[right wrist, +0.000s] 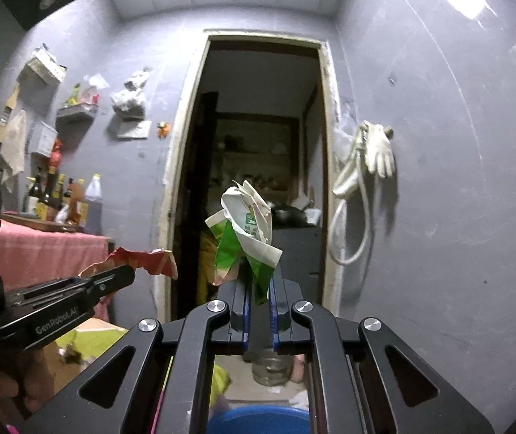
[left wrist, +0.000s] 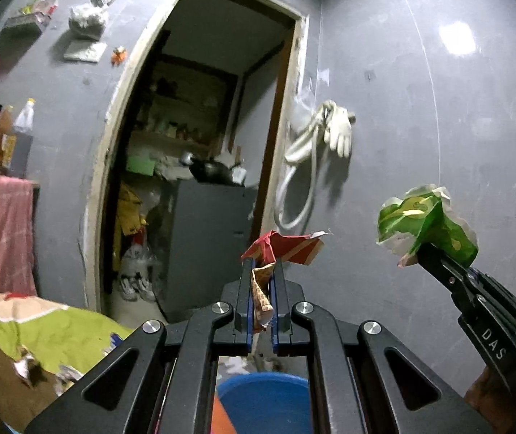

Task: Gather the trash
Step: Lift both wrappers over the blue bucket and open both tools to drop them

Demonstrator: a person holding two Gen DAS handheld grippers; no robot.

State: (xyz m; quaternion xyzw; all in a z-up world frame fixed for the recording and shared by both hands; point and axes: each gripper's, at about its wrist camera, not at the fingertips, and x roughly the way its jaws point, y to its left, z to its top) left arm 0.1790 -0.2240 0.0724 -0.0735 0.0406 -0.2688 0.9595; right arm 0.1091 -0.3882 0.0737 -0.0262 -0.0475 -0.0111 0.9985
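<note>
Blue bin (left wrist: 263,394), 6 o'clock, below both grippers. Right gripper (right wrist: 258,285) pinches a crumpled green-white wrapper (right wrist: 247,231); left gripper (left wrist: 262,271) pinches a torn red wrapper (left wrist: 287,247). Both probably light, limp, crushable; grip bunched folds.

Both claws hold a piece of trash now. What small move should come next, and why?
Probably lower both claws toward the blue bin and then open them. The left claw is shut on a red wrapper and the right claw on a green wrapper, both held up in the air, while the bin's rim shows just below the fingers in each wrist view.
</note>
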